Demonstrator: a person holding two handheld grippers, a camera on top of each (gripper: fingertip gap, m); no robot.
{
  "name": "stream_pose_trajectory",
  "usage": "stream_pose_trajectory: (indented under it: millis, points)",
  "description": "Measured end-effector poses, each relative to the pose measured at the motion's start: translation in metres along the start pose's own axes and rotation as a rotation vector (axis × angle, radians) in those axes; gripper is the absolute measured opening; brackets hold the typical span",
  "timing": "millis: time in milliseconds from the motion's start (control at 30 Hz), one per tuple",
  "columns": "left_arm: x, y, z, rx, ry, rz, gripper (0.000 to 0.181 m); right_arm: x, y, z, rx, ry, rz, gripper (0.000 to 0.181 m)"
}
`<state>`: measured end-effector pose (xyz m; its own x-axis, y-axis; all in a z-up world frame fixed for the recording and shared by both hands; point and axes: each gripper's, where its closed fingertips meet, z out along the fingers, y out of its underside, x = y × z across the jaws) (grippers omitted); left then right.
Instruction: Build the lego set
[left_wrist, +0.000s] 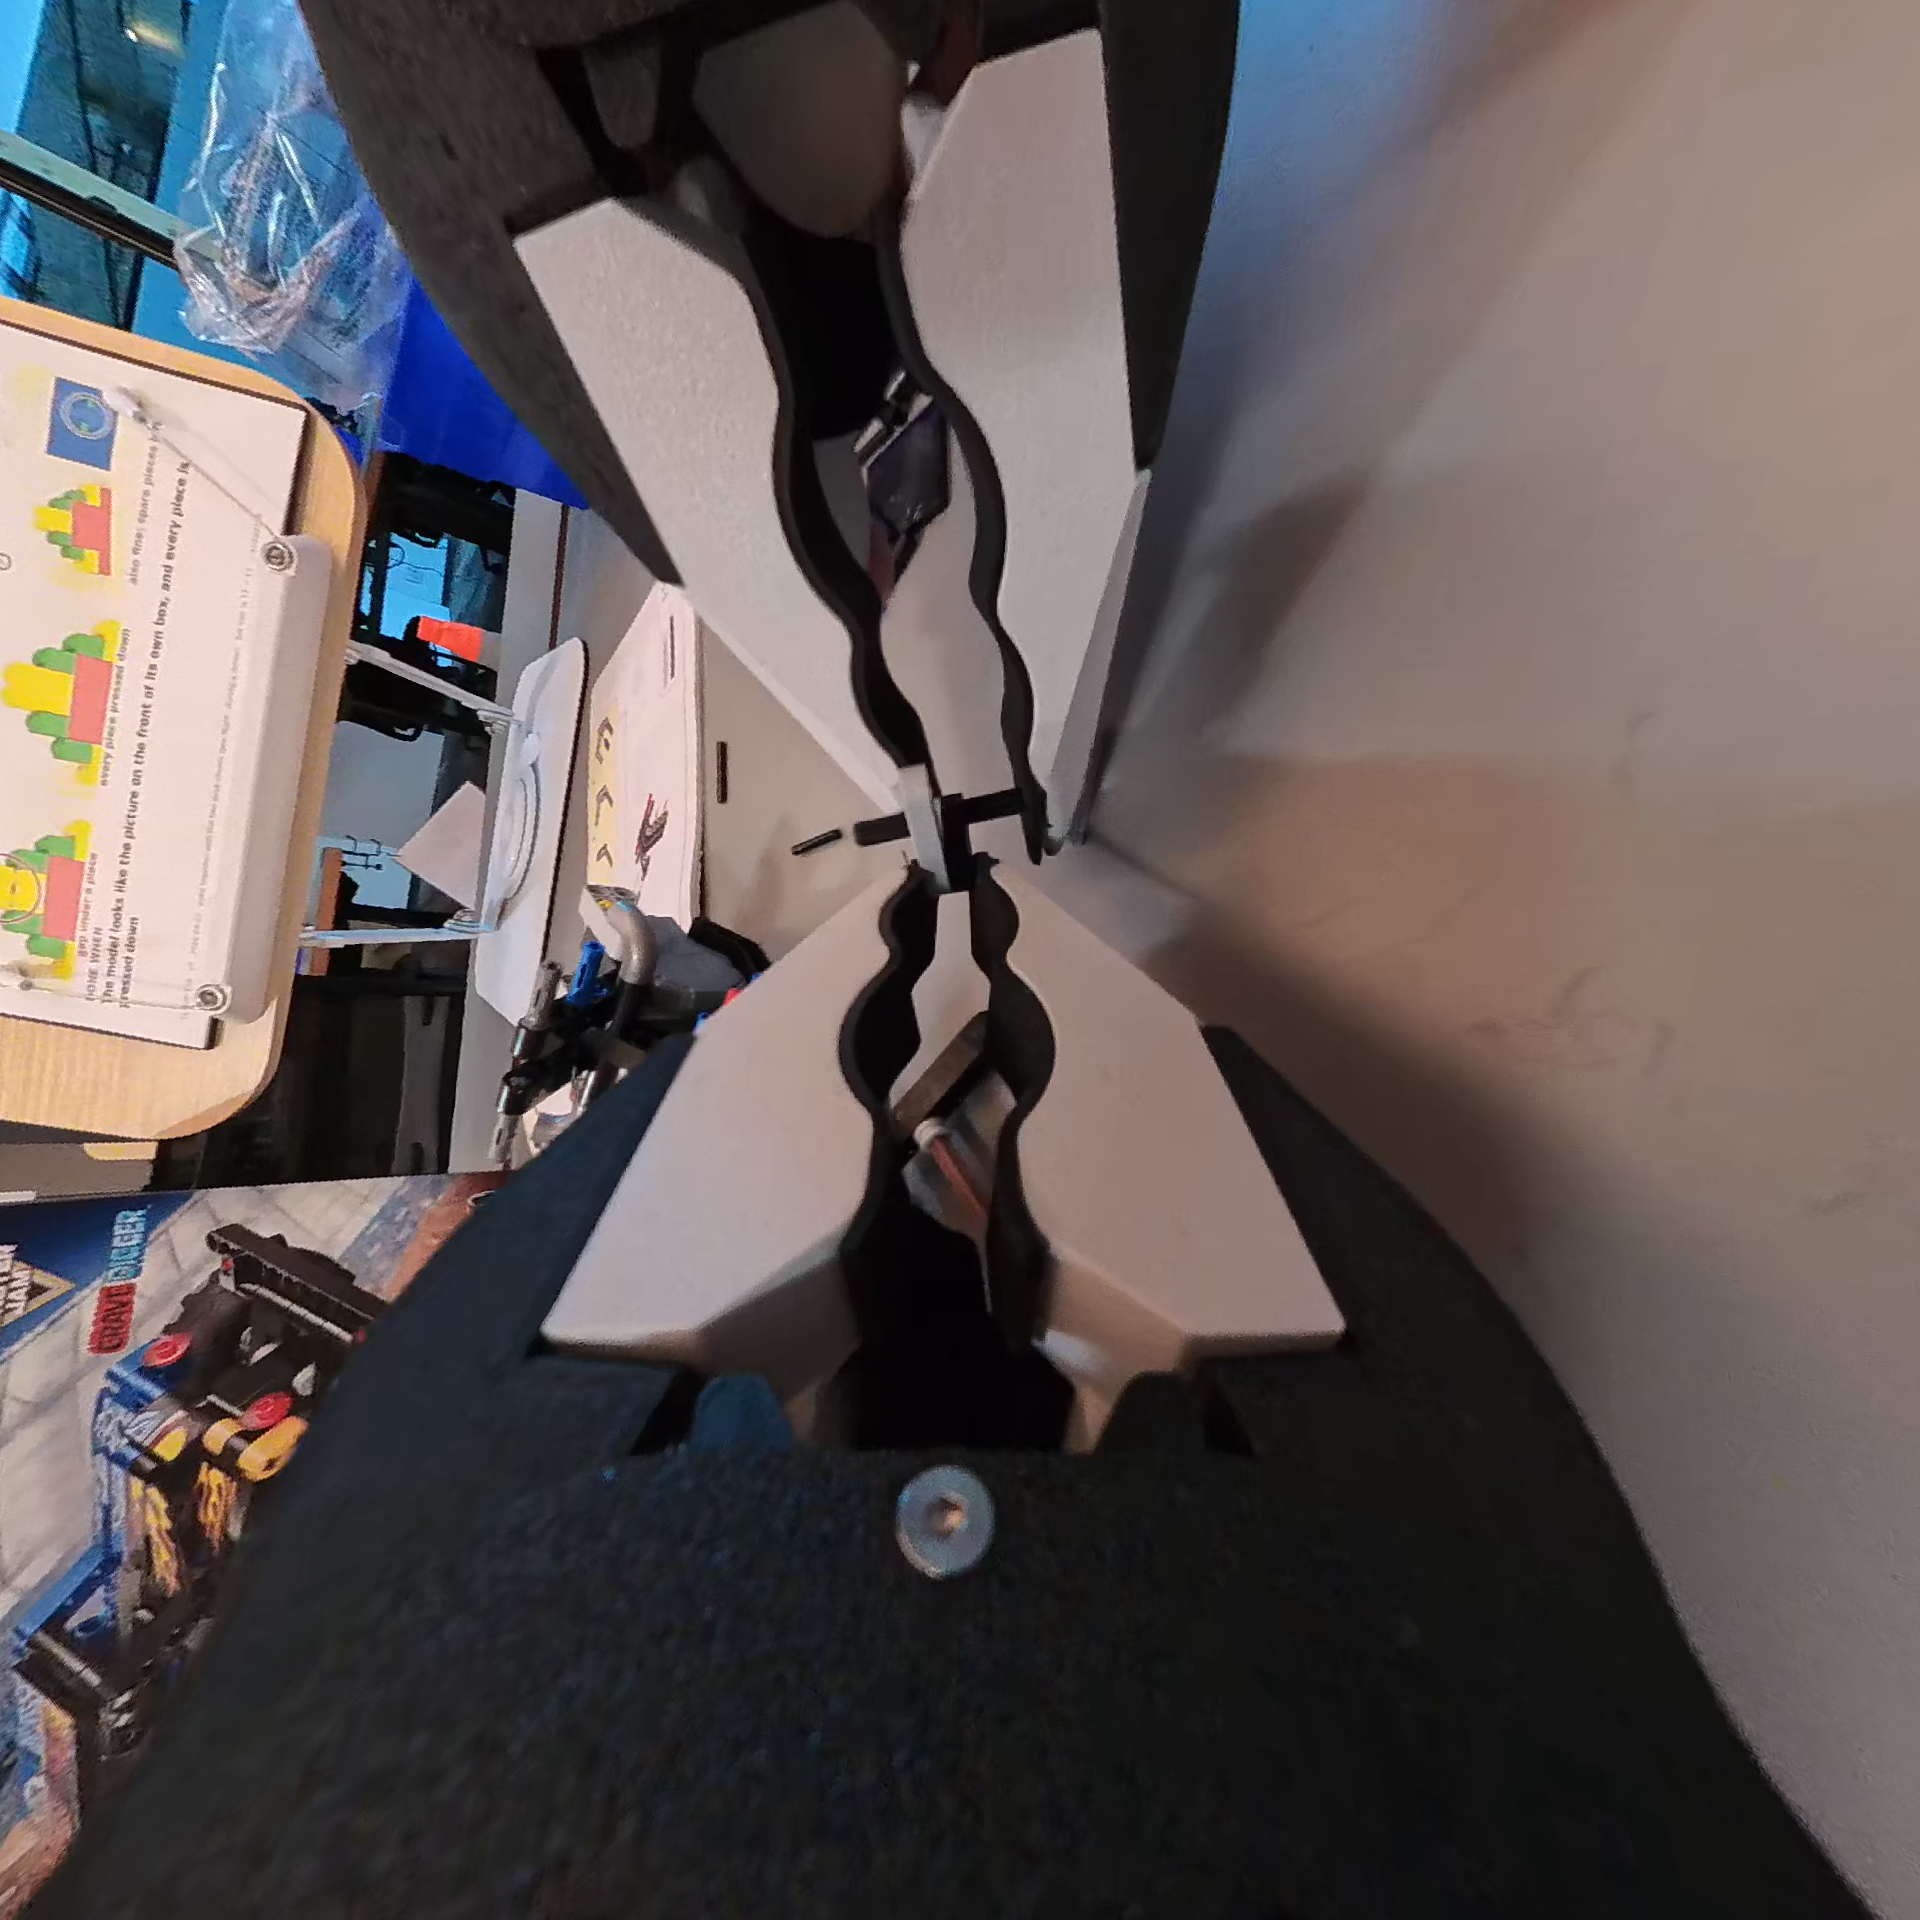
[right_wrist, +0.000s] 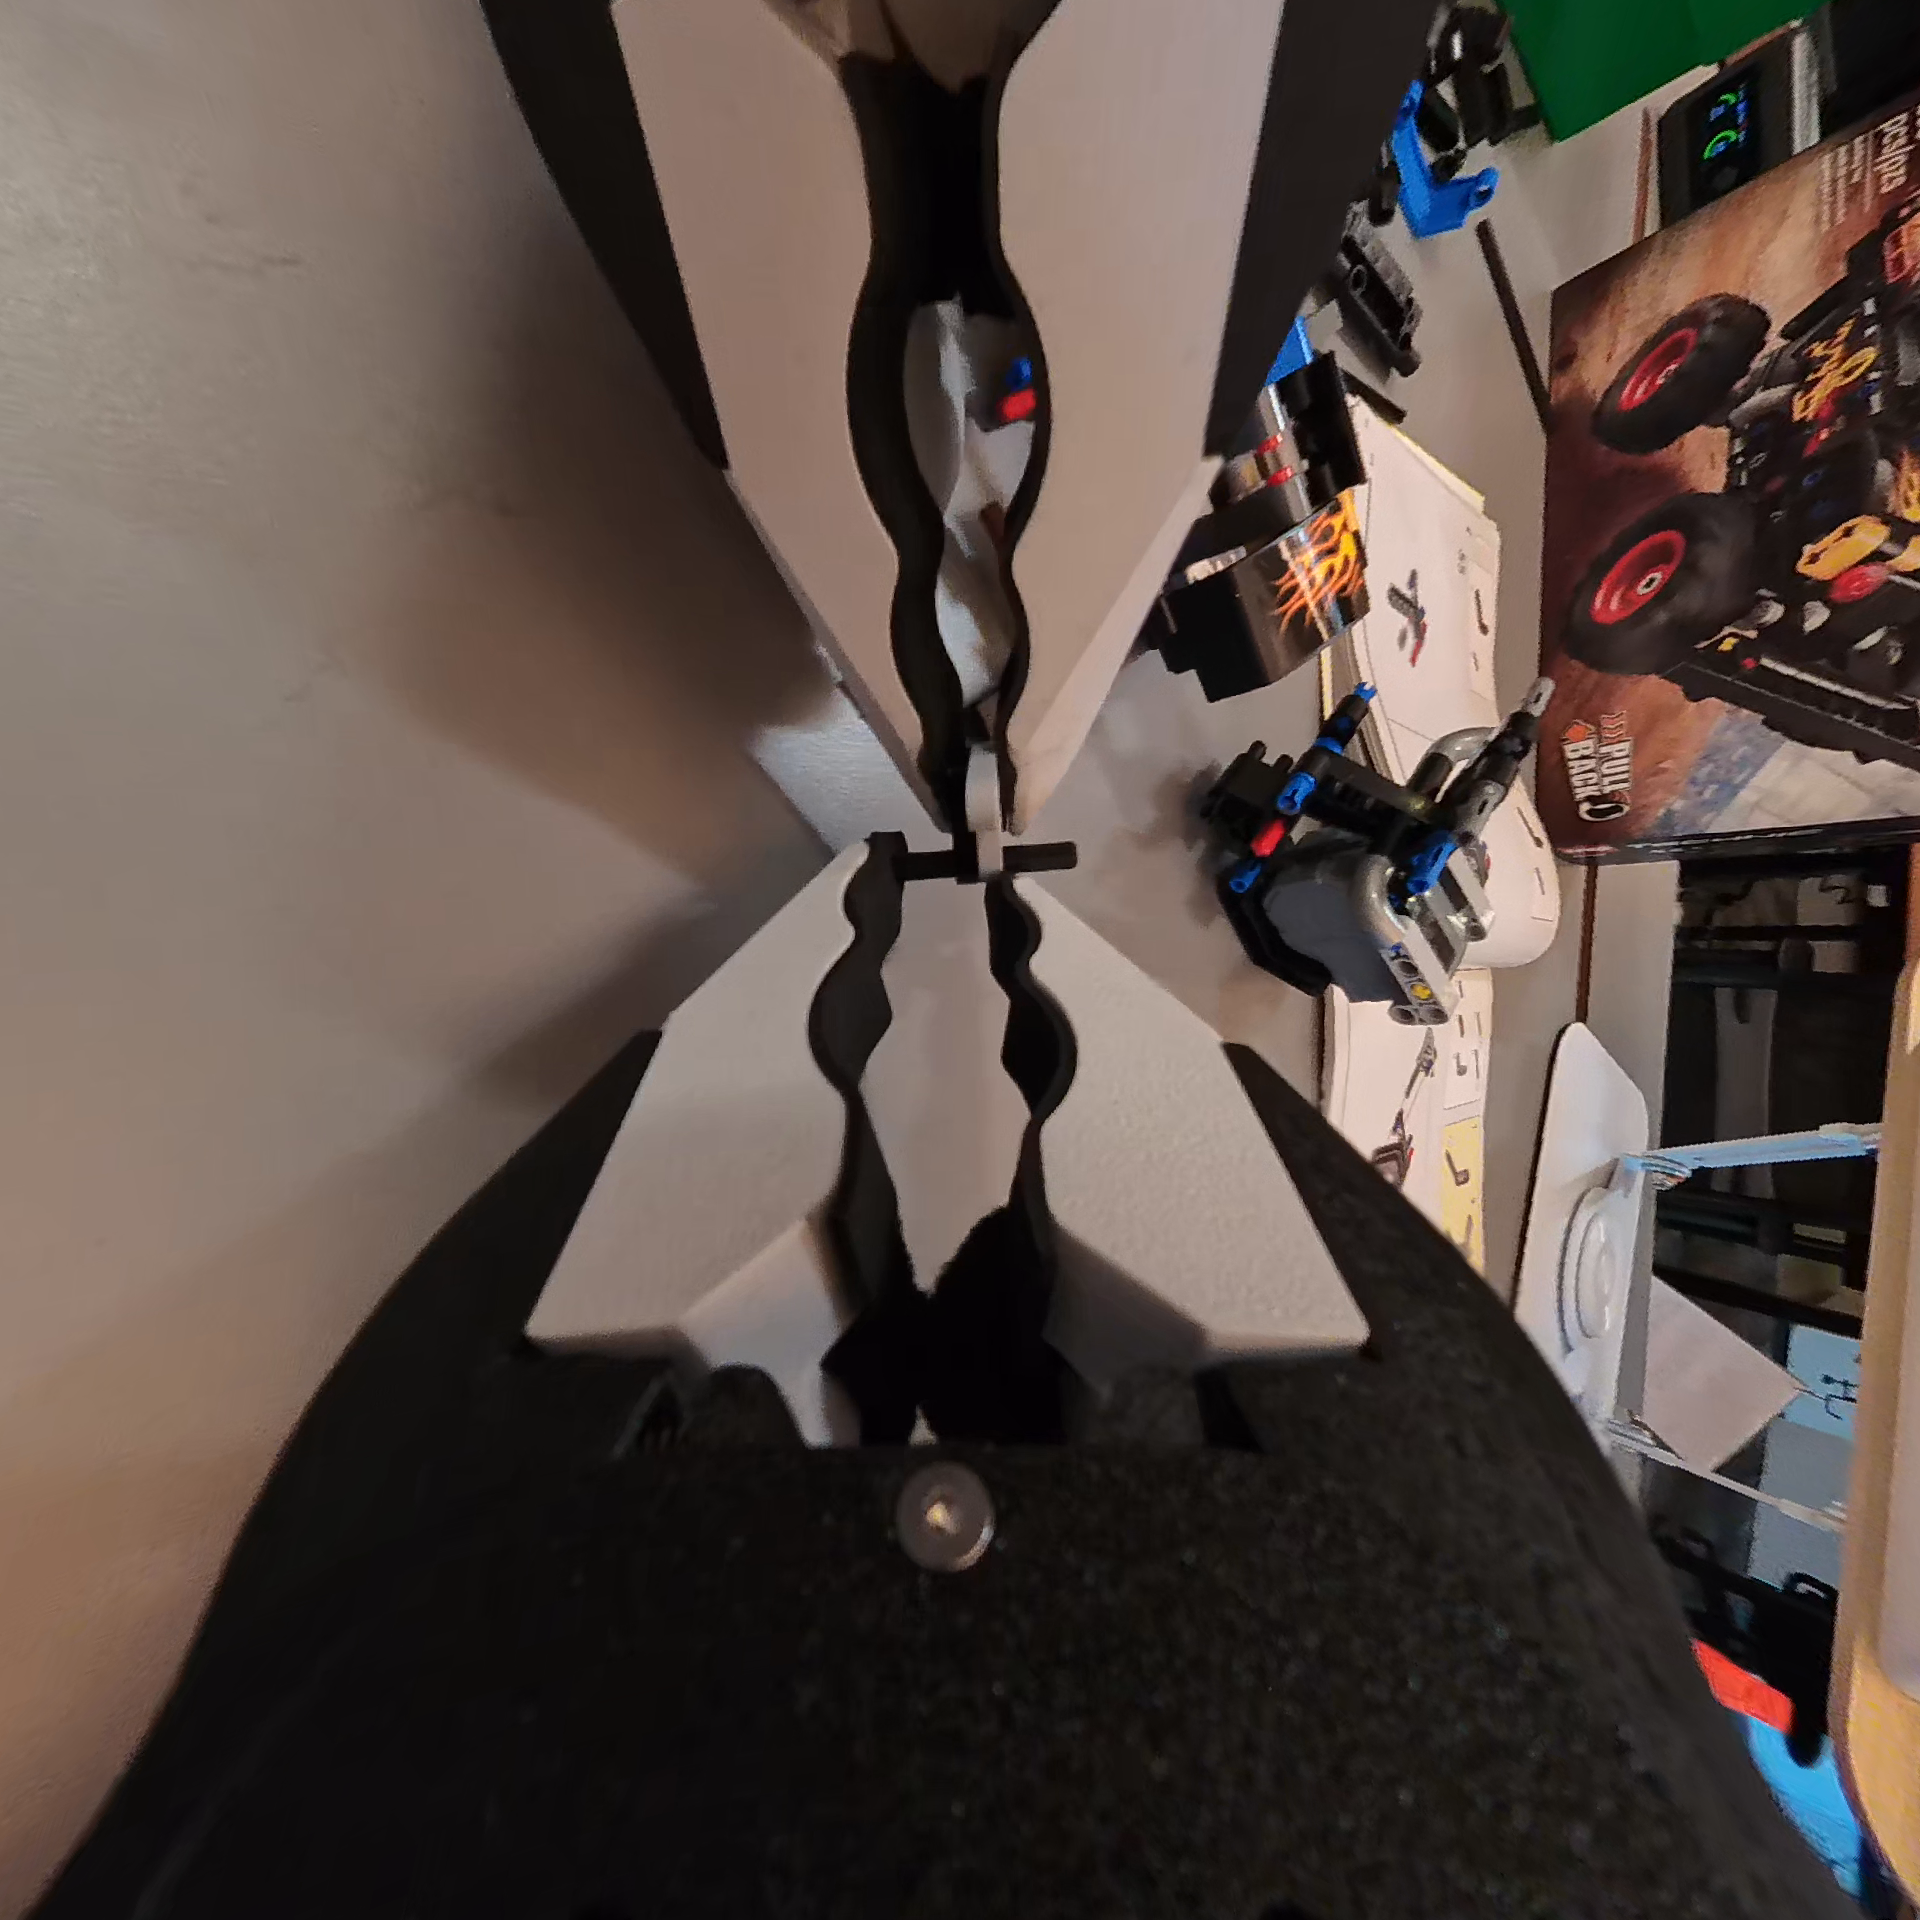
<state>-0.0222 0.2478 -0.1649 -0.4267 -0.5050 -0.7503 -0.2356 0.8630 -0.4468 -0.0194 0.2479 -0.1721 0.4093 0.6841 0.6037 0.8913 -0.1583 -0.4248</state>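
Note:
Both grippers meet tip to tip above the white table (left_wrist: 1558, 727). My left gripper (left_wrist: 949, 881) is shut on a small light grey beam (left_wrist: 935, 826). A black axle (left_wrist: 1003, 805) passes through the beam crosswise. My right gripper (left_wrist: 971, 810) comes from the opposite side. In the right wrist view the right gripper (right_wrist: 940, 868) has one finger against the axle's (right_wrist: 925, 862) end and the other beside the grey beam (right_wrist: 984, 821), so it is closed on them. The left gripper (right_wrist: 980, 805) pinches the beam from above.
A partly built grey, black and blue model (right_wrist: 1351, 883) lies on the instruction booklet (right_wrist: 1434, 582). A black panel with a flame sticker (right_wrist: 1278, 582), blue parts (right_wrist: 1434, 177) and the set's box (right_wrist: 1745, 468) lie beyond. A picture card on a wooden stand (left_wrist: 135, 675) is at left. Both grippers' tips are close together, under 4 cm apart.

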Motion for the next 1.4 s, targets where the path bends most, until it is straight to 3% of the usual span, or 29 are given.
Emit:
stream_pose_trajectory:
  millis: [100,133,567,767,933,1067,1233,1400]
  points:
    - [0.000,-0.001,0.000,0.002,-0.006,0.010,0.004,0.001,-0.001,-0.001,0.003,0.000,0.006,0.015]
    - [0.002,-0.002,0.000,0.003,-0.006,0.022,0.004,0.002,-0.001,-0.001,0.009,0.007,-0.001,0.006]
    - [0.004,-0.001,0.000,0.015,0.010,0.016,0.004,-0.001,-0.001,-0.001,0.019,-0.029,0.023,0.006]
    - [-0.023,-0.006,-0.013,0.139,0.042,-0.285,0.005,0.019,-0.010,-0.011,0.130,-0.010,0.184,0.013]
    - [-0.051,-0.023,-0.035,0.350,0.077,-0.543,0.005,0.035,-0.028,-0.035,0.349,-0.067,0.373,0.022]
    - [-0.070,-0.030,-0.047,0.462,0.029,-0.651,0.004,0.055,-0.044,-0.054,0.539,-0.086,0.542,0.020]
    - [-0.083,-0.016,-0.045,0.360,-0.233,-0.436,0.005,0.062,-0.059,-0.062,0.735,-0.375,0.926,0.021]
    - [-0.091,-0.004,-0.044,0.143,-0.539,-0.059,0.004,0.068,-0.060,-0.057,0.797,-0.486,1.108,0.019]
